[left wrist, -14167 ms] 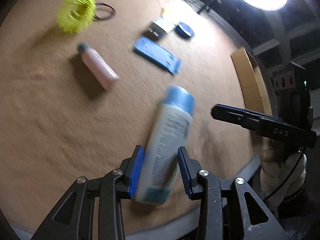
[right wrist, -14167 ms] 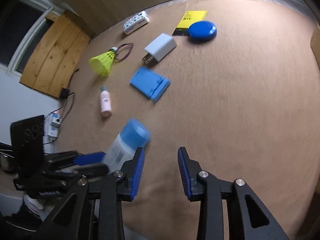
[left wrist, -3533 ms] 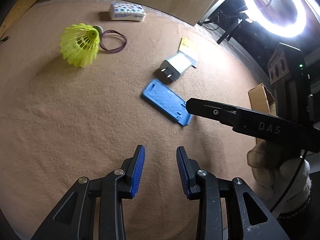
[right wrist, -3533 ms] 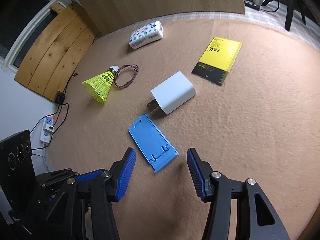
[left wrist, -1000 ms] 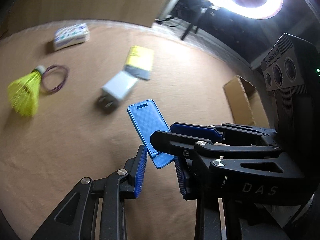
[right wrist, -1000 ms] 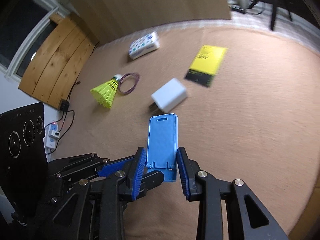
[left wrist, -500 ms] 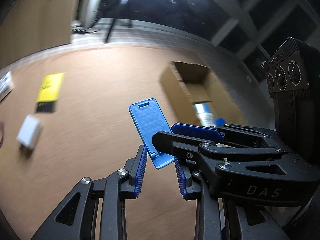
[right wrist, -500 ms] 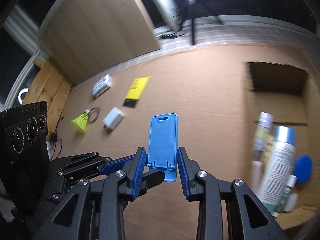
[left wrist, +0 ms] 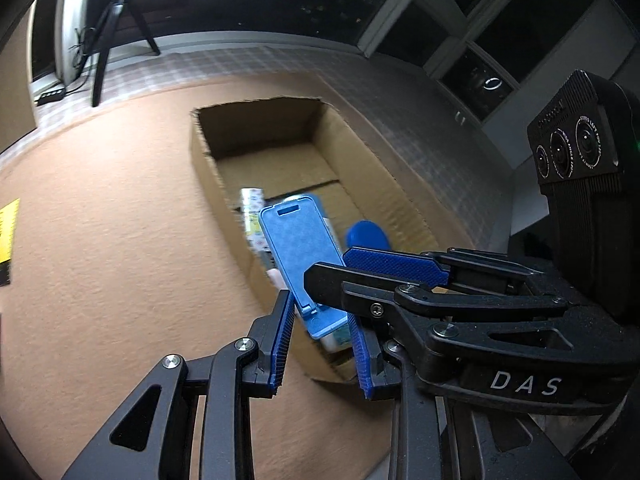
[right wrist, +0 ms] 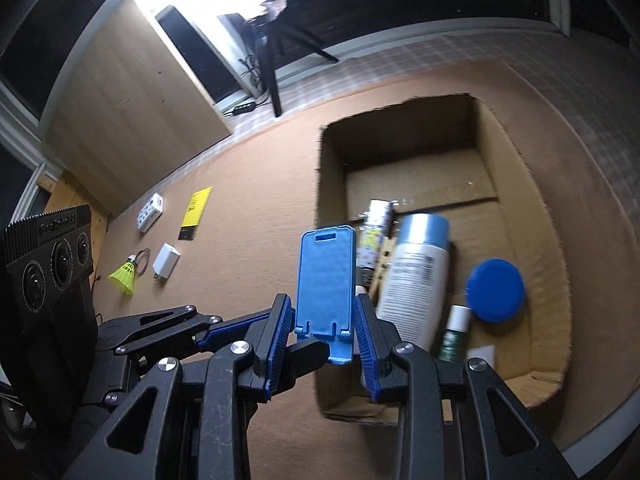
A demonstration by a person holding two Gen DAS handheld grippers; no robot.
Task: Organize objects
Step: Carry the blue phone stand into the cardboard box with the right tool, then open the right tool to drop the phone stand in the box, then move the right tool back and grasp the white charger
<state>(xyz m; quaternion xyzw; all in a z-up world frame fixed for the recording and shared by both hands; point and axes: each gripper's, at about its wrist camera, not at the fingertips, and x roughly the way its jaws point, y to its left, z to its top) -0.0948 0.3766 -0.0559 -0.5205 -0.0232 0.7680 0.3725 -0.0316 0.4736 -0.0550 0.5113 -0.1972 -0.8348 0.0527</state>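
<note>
Stand: blue phone stand (right wrist: 326, 276) held in the air over the near-left rim of the cardboard box (right wrist: 516, 152), upright, slotted end away from the cameras.
Right gripper (right wrist: 322, 332): both pads clamped on the stand's lower edges.
Left gripper (left wrist: 320, 332): crossing under the right one, pads closed against the stand's base.
Box contents: white bottle (right wrist: 416, 280), blue disc (right wrist: 495, 290), small tubes.
Carpet (right wrist: 248, 216): shuttlecock (right wrist: 122, 280), white charger (right wrist: 166, 266), yellow card (right wrist: 196, 212), patterned packet (right wrist: 150, 212) lie towards its far-left edge.

Bottle (right wrist: 416, 280) and disc (right wrist: 495, 290) inside box (right wrist: 532, 200)
</note>
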